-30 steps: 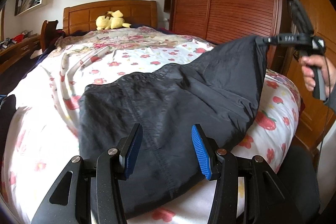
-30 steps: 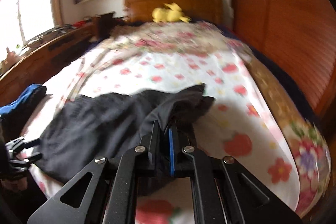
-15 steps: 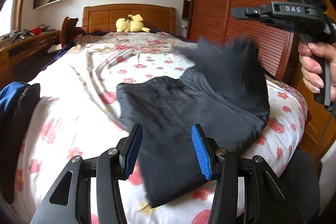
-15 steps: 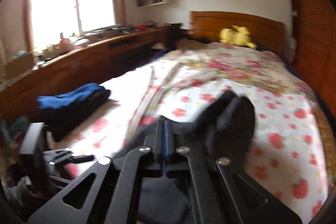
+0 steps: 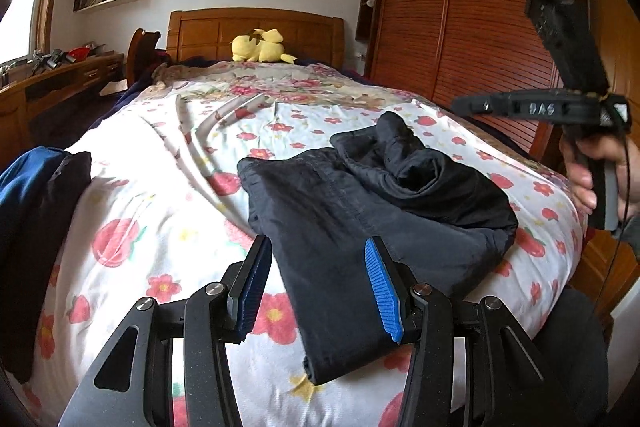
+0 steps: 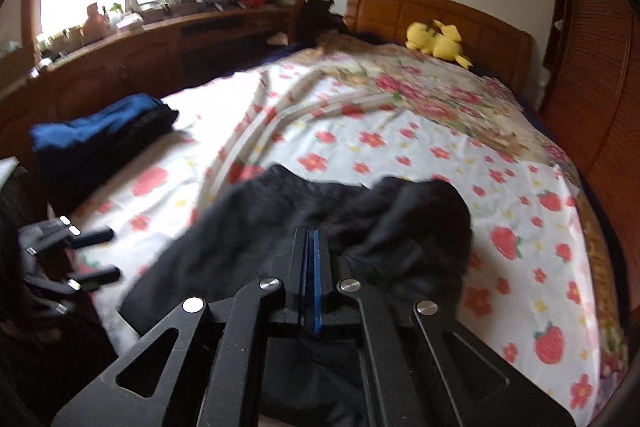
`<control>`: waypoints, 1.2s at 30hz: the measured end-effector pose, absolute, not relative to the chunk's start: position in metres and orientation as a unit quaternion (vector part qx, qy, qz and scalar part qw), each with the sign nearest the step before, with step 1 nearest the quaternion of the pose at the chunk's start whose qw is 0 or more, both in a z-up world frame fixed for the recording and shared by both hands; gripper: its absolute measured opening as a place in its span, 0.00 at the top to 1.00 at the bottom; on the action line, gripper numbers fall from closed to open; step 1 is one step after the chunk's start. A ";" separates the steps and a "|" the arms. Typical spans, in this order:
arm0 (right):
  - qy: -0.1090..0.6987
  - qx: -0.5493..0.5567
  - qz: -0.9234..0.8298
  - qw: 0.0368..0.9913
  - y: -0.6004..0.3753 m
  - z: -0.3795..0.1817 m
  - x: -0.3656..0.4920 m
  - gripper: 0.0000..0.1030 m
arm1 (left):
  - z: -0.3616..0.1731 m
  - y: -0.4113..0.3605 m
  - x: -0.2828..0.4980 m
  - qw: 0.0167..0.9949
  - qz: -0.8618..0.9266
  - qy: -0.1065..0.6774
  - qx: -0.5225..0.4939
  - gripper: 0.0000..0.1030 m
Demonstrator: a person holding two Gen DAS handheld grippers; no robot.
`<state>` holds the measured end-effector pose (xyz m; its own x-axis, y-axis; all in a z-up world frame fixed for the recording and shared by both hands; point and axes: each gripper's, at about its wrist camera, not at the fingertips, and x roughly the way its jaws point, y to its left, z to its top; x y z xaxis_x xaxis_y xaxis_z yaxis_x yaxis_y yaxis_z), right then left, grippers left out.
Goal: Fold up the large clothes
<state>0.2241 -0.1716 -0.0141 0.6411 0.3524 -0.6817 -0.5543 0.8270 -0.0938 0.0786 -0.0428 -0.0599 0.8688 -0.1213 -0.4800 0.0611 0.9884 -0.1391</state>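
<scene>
Folding in progress: black garment point(image 5: 352, 227), centre frame on the floral bedspread point(image 5: 132, 227), one end thrown over in a rumpled heap at its upper right. Left gripper point(image 5: 316, 287), bottom centre, jaws apart over the near hem, gripping nothing. Right gripper point(image 6: 311, 267) closed, apparently empty. Next move, by judgement: flatten the heap, square the edges.

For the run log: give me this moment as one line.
black garment: on bed, one part bunched on top | left gripper: open above garment, empty | right gripper: shut, empty
</scene>
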 end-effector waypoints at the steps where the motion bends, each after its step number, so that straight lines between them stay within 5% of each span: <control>1: 0.342 -0.153 0.246 0.894 -0.174 -0.017 0.224 0.83 | -0.060 -0.042 0.078 0.965 -0.049 0.252 -0.059 0.51; 7: 0.364 -0.151 0.246 0.886 -0.176 -0.034 0.227 0.34 | -0.064 -0.045 0.084 0.963 -0.052 0.259 -0.049 0.51; 18: 0.418 -0.178 0.243 0.857 -0.143 -0.081 0.242 0.26 | -0.063 -0.042 0.087 0.963 -0.050 0.262 -0.047 0.51; 20: 0.424 -0.193 0.229 0.855 -0.144 -0.087 0.250 0.46 | -0.063 -0.042 0.085 0.963 -0.050 0.261 -0.048 0.51; 21: 0.429 -0.191 0.233 0.852 -0.146 -0.088 0.252 0.71 | -0.063 -0.041 0.084 0.963 -0.049 0.260 -0.048 0.51; 22: 0.432 -0.192 0.238 0.849 -0.147 -0.089 0.253 0.83 | -0.062 -0.041 0.083 0.963 -0.048 0.259 -0.048 0.51; 36: 0.334 -0.123 0.342 0.870 -0.121 -0.009 0.212 0.90 | -0.060 -0.033 0.071 0.967 -0.011 0.250 -0.051 0.51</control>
<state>0.2120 -0.1213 -0.0090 0.5429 0.5132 -0.6647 -0.6779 0.7350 0.0139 0.0705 -0.0331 -0.0602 0.8747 -0.0468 -0.4823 -0.0041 0.9946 -0.1040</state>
